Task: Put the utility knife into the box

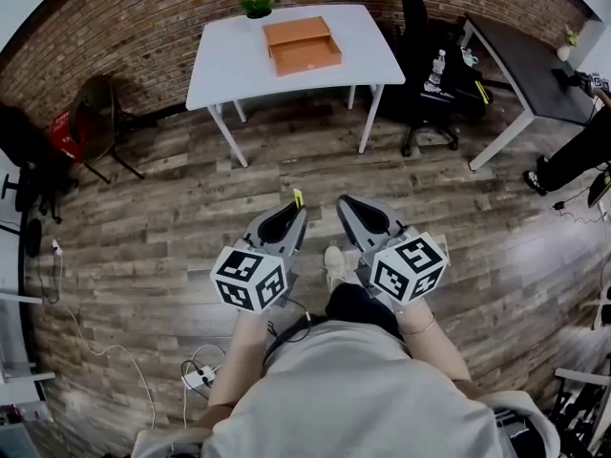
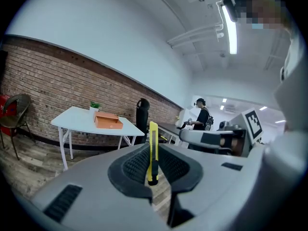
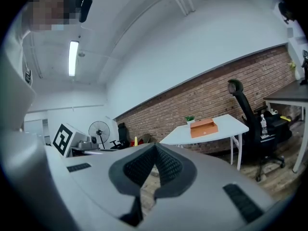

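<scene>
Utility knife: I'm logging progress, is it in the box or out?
Out. The slim yellow utility knife stands clamped between the left gripper's jaws, well short of the orange cardboard box on the white table.

Two grippers point(image 1: 294, 210) point(image 1: 347, 206), one utility knife point(image 2: 153, 153), one orange box point(image 1: 302, 45), two tables point(image 1: 229, 65) point(image 1: 535, 65), one office chair point(image 1: 420, 27)

Wood floor point(image 1: 286, 175) runs open up to the white table point(image 1: 229, 65). Box point(image 1: 303, 45) sits mid-table, top seemingly open; bare tabletop left and right, small plant point(image 1: 257, 8) just behind. Office chair point(image 1: 420, 55) crowds the table's right end. Loose cable point(image 1: 95, 351) on floor, lower left.
</scene>
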`<state>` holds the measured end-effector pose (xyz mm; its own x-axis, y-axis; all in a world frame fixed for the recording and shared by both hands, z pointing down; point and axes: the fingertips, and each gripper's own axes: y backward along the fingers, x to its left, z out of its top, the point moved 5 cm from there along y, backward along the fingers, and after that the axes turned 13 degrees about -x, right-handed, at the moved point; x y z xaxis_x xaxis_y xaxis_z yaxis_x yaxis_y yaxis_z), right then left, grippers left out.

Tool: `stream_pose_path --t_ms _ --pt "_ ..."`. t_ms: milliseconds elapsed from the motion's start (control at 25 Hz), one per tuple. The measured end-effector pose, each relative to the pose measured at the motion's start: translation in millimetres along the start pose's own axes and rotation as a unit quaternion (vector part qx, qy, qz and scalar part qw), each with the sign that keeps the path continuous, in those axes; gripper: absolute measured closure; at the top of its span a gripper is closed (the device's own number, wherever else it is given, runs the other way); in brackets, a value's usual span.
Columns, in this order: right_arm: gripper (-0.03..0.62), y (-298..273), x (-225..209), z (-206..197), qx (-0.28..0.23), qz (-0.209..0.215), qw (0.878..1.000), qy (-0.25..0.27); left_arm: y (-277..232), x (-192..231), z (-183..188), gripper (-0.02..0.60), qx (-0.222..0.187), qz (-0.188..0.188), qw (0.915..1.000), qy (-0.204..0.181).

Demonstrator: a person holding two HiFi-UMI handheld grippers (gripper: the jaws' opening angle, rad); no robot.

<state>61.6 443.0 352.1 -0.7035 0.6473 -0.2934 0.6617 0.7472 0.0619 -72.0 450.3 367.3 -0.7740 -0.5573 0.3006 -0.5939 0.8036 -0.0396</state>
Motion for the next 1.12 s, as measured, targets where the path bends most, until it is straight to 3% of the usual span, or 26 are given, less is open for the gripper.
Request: stream_pose_path --t_ms 400,680,1120 --pt "0.595 -109.3 -103.1 26.8 0.017 0.033 0.999 0.0 -118.5 63.9 25.6 0.532 0.004 0.021 0.9997 0.007" --pt "0.595 -153.6 -160.8 43.9 0.017 0.052 0.998 -0.001 -194.8 81.6 33.3 0.532 0.008 0.018 0.9998 0.004" --pt "0.595 -164.3 -201.8 36.8 0.029 0.04 0.998 -0.024 -234.8 91.9 21.1 0.532 0.032 0.019 0.9991 0.02"
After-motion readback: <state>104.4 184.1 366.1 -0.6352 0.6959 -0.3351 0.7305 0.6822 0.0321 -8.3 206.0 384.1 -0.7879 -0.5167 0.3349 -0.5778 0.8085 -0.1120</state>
